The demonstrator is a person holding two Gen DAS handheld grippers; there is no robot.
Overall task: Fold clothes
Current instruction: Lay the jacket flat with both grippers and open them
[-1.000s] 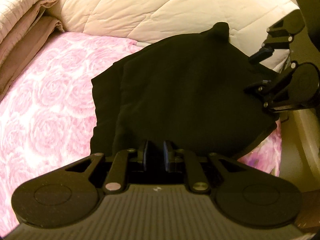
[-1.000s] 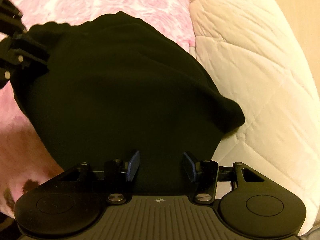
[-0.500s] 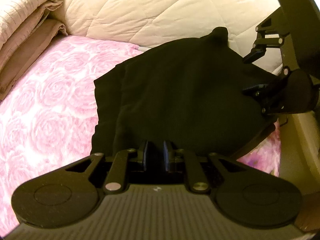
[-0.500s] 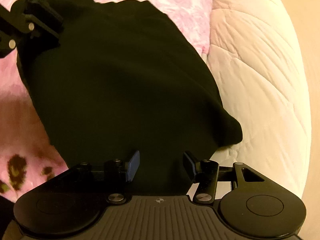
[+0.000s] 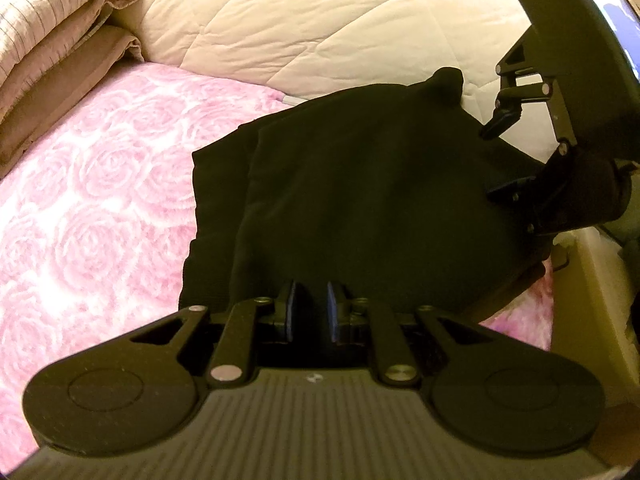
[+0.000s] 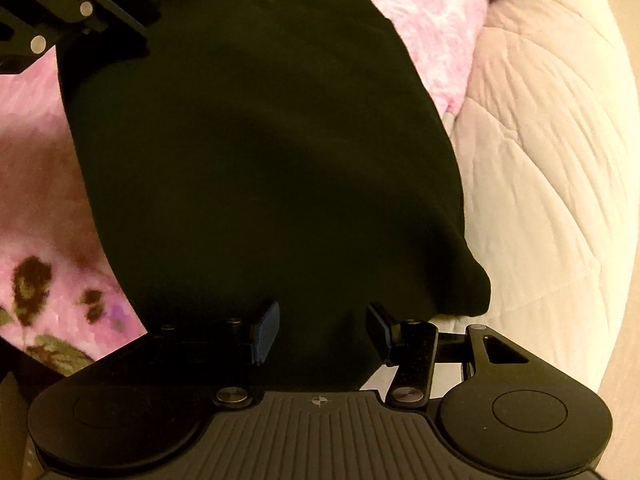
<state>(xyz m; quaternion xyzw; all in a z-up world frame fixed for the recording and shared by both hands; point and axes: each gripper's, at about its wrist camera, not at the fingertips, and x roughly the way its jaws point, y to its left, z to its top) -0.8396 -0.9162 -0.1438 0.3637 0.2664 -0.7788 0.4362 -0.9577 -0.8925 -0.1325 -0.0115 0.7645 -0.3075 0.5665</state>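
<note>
Two tongs are at work on one black garment (image 5: 372,200), which lies part-folded on the pink rose-patterned bedspread (image 5: 100,200), its far corner lapping onto the cream quilted comforter (image 5: 320,32). Your left tongs (image 5: 310,312) have their blue pads drawn nearly together at the garment's near edge; the fabric is too dark there to show whether a fold is pinched between them. Your right tongs (image 6: 322,330) stand with the pads well apart, black cloth running between them but neither pad visibly pressing on it, so read them as not gripping.

Judge the garment as soft, thick knit: light to lift, limp, and likely to sag or slide off its own layers when raised by a single point. A doubled edge shows along its left side in the left wrist view. Take hold at the corners or hem, through all layers at once, one corner per tongs, and keep the edge taut between them so the fold lands square.
</note>
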